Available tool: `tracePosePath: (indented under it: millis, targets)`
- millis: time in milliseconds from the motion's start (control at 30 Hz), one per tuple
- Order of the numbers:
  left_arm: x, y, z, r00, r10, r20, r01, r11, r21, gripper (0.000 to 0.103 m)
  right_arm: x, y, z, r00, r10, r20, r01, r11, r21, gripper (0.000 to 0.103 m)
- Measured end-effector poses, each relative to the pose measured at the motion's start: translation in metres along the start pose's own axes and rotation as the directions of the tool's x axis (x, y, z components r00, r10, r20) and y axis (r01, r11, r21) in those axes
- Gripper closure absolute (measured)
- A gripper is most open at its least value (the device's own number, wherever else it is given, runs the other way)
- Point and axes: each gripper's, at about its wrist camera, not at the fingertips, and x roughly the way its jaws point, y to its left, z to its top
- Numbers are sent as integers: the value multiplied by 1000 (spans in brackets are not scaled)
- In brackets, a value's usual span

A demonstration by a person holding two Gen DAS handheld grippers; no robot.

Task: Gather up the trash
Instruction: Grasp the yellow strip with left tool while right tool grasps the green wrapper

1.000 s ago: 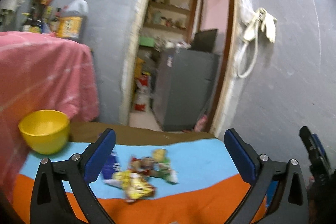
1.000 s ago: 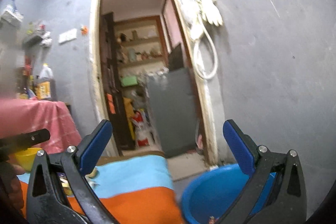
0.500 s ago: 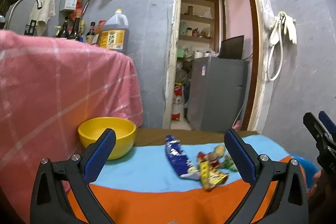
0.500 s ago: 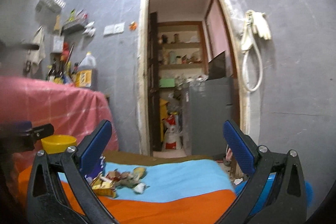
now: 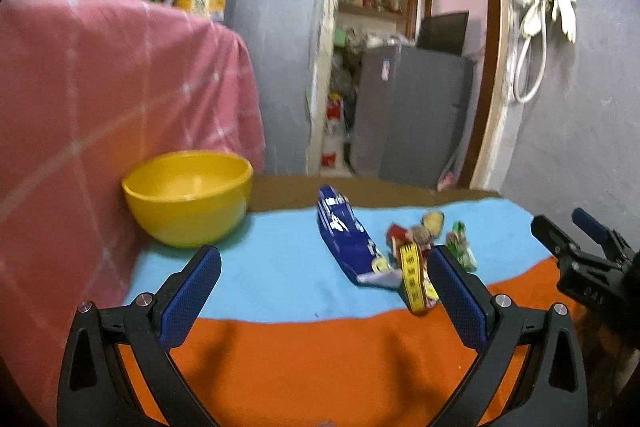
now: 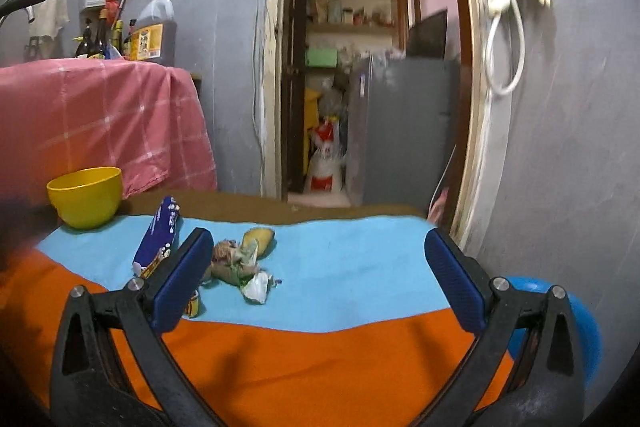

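The left hand-held gripper (image 5: pixel 320 281), black-framed with blue-padded fingers, is held above the near orange part of the table cloth, jaws spread wide, nothing between them. The right hand-held gripper (image 6: pixel 316 281), of the same build, is likewise wide apart and empty; in the left wrist view it appears at the right edge, beside the table.

The trash lies in a loose pile on the light blue band of the blue-and-orange table cloth (image 5: pixel 280 367): a long dark blue foil snack wrapper (image 5: pixel 342 235), a yellow printed wrapper strip (image 5: pixel 412 277) touching its near end, and several small crumpled wrappers (image 6: pixel 240 259) just beside them. The pile rests flat; neither gripper touches it.

A round yellow plastic bowl (image 5: pixel 188 197) stands upright at the far left of the cloth, well apart from the pile. A blue plastic basin (image 6: pixel 580 323) sits below the table's right end, partly hidden by the right gripper.
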Motion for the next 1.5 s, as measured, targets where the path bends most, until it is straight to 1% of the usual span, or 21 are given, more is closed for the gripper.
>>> tracePosePath:
  millis: [133, 233, 267, 333, 400, 500, 567, 600, 700, 767, 800, 833, 900, 933, 967, 1000, 1100, 1167, 1333, 1400, 1500]
  targets:
    - [14, -4, -2, 995, -34, -90, 34, 999, -6, 2, 13, -3, -3, 996, 44, -75, -44, 999, 9, 0]
    - [23, -7, -4, 988, -59, -141, 58, 998, -13, 3, 26, 2, -7, 985, 81, -151, -84, 996, -14, 0]
    - [26, -8, -4, 985, -75, -158, 73, 997, -18, 4, 28, 4, -7, 983, 88, -163, -92, 996, -20, 0]
    - [31, -10, -5, 976, -118, -186, 115, 993, -30, 13, 36, 8, -9, 971, 111, -214, -121, 992, -37, 0]
    - [37, -13, -5, 962, -162, -220, 155, 987, -45, 29, 42, 12, -10, 959, 132, -251, -149, 987, -51, 7]
    - [50, -17, -5, 922, -259, -289, 238, 966, -105, 45, 53, 19, -11, 939, 136, -317, -169, 983, -79, 18]
    - [56, -20, -4, 901, -292, -320, 260, 955, -140, 52, 60, 21, -10, 927, 146, -346, -182, 980, -74, 26]
    - [59, -22, -4, 892, -308, -330, 271, 950, -154, 56, 66, 21, -9, 916, 161, -367, -195, 979, -57, 27]
    - [64, -25, -3, 882, -321, -344, 276, 945, -176, 62, 79, 22, -8, 886, 197, -420, -228, 974, -23, 29]
    - [65, -25, -3, 878, -331, -344, 281, 941, -189, 64, 88, 22, -10, 863, 208, -460, -238, 971, -6, 35]
    - [64, -24, -3, 876, -336, -345, 284, 939, -193, 65, 89, 22, -11, 856, 217, -469, -246, 969, -1, 38]
    - [65, -24, -3, 875, -339, -346, 286, 938, -196, 66, 92, 21, -13, 844, 230, -485, -257, 966, 11, 42]
    - [65, -23, -4, 872, -345, -348, 290, 935, -202, 70, 94, 19, -14, 835, 238, -496, -258, 966, 29, 51]
    - [65, -24, -4, 870, -350, -347, 294, 934, -204, 72, 94, 17, -15, 832, 245, -498, -260, 965, 42, 59]
    - [65, -24, -4, 868, -353, -349, 297, 933, -204, 76, 94, 17, -16, 828, 252, -502, -263, 964, 49, 68]
    - [65, -25, -5, 865, -354, -357, 299, 933, -201, 81, 94, 16, -17, 825, 256, -504, -267, 962, 53, 70]
    - [64, -27, -6, 867, -347, -358, 296, 936, -191, 83, 90, 17, -17, 832, 255, -493, -268, 962, 46, 72]
    - [65, -27, -7, 868, -346, -357, 293, 936, -195, 85, 85, 16, -17, 842, 252, -476, -263, 964, 45, 73]
    - [58, -27, -10, 876, -331, -350, 276, 940, -198, 93, 64, 12, -20, 885, 265, -383, -263, 963, 59, 73]
    - [55, -29, -11, 883, -319, -345, 265, 945, -193, 96, 56, 11, -23, 898, 254, -361, -254, 966, 48, 73]
    - [53, -31, -13, 888, -305, -344, 255, 949, -184, 98, 39, 6, -24, 923, 237, -304, -237, 971, 37, 73]
